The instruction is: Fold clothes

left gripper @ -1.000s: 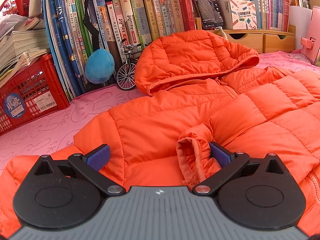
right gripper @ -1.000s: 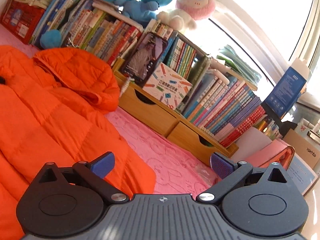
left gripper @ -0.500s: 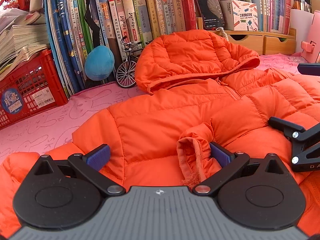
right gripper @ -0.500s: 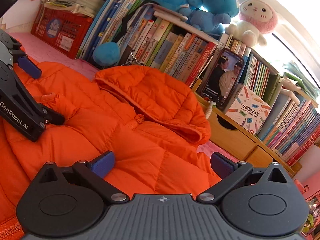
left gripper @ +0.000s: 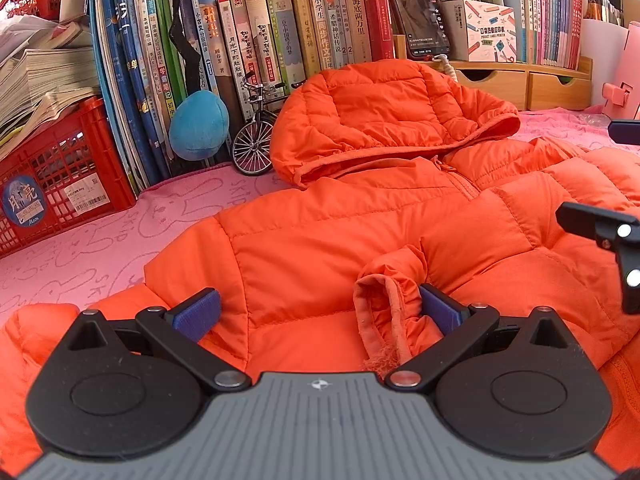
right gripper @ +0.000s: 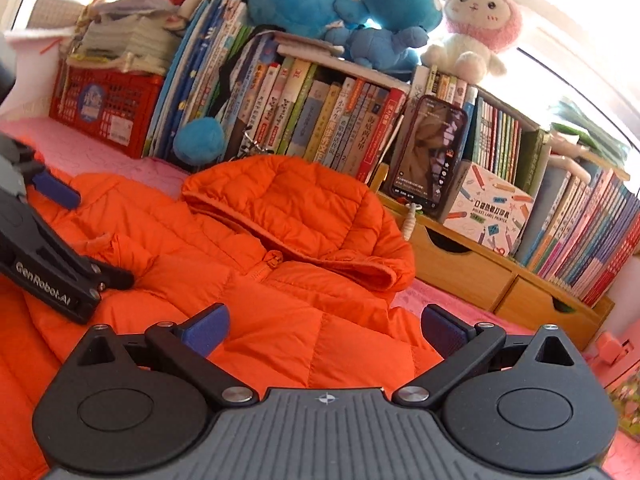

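Two claws hover spread over the orange jacket point(left gripper: 340, 240), which lies flat on the pink bench point(left gripper: 100, 240), hood at twelve o'clock. Left claw point(left gripper: 316, 310) straddles the cuff point(left gripper: 384, 304); right claw point(right gripper: 324, 326) holds nothing.

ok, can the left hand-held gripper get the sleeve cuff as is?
Probably yes: the left hand-held gripper is open, the cuff sits just inside its right finger on the orange jacket, nothing blocking.
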Motion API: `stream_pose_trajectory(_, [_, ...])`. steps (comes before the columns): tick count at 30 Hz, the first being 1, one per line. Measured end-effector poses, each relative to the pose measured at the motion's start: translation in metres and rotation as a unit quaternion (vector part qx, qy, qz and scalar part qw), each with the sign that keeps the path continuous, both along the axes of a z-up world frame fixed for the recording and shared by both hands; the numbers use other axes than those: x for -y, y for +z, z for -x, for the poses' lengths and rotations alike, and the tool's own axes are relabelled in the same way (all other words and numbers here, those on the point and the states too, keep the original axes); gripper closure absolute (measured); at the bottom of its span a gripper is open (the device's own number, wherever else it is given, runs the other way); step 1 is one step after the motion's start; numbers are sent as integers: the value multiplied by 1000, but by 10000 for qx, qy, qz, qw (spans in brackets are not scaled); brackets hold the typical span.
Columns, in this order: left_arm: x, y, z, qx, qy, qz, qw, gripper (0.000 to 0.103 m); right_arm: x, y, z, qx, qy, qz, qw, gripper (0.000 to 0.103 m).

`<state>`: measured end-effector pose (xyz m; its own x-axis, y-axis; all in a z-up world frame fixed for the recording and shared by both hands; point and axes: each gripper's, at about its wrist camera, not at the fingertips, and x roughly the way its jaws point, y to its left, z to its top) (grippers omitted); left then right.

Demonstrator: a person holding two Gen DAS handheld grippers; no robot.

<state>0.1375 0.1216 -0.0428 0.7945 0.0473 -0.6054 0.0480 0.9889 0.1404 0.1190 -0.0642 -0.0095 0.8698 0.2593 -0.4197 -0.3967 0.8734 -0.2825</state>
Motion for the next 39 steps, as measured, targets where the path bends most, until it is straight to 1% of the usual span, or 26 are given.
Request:
stream_pose_trajectory(1, [0,0,0,0,0,0,10000,0,9,4,-4,-205,-48,-316,9993,0])
stream_pose_trajectory(3, [0,0,0,0,1,0,10000,0,27,11,-12,-549,-182,-912,9941,0])
stream_pose_trajectory(5, [0,0,0,-5,0,17,10000,0,41,12,-16,-682,-416,-1177,9898,0])
stream_pose_trajectory(7, [-1,0,0,-10,-1,34,10000,0,54,8,-21,-741,-698,-1284,9865,0])
stream_pose_trajectory(9, [-1,0,0,-15,-3,51,10000,0,64,-5,-28,-885,-1148,-1203,9821,0])
stream_pose_trajectory(10, [-1,0,0,-17,-3,58,10000,0,65,-14,-35,-1067,-1431,-1089,9779,0])
stream_pose_trajectory(11, [-1,0,0,-16,-1,51,10000,0,66,-21,-42,-1347,-1556,-1096,9724,0])
stream_pose_trajectory(13, [-1,-1,0,-12,2,42,10000,0,67,-24,-47,-1477,-1554,-1133,9702,0])
stream_pose_trajectory(16, [-3,6,4,56,61,175,9998,0,60,-26,-45,-1446,-1568,-909,9728,0])
stream_pose_trajectory(25, [-10,26,19,260,238,574,9977,0,58,-27,-47,-1522,-1592,-872,9716,0])
stream_pose_trajectory(26, [-11,29,21,285,258,622,9973,0,58,-27,-47,-1524,-1592,-876,9715,0])
stream_pose_trajectory(27, [-16,35,26,369,287,763,9960,0,58,-27,-47,-1524,-1592,-878,9715,0])
stream_pose_trajectory(29, [-34,51,48,666,474,1109,9905,0,58,-27,-47,-1522,-1592,-883,9715,0])
stream_pose_trajectory(31, [-52,66,69,961,662,1451,9825,0,59,-28,-46,-1517,-1589,-890,9715,0])
stream_pose_trajectory(32, [-63,70,81,1095,818,1547,9785,0,59,-28,-46,-1515,-1589,-891,9715,0])
stream_pose_trajectory(34, [-92,74,108,1304,1248,1627,9700,0,59,-28,-46,-1509,-1588,-893,9716,0])
stream_pose_trajectory(36, [-120,74,131,1435,1764,1521,9618,0,59,-28,-46,-1506,-1588,-898,9716,0])
stream_pose_trajectory(37, [-136,72,139,1440,2068,1568,9549,0,59,-28,-46,-1505,-1588,-898,9716,0])
stream_pose_trajectory(39, [-168,66,156,1446,2668,1658,9383,0,59,-27,-46,-1504,-1586,-897,9717,0])
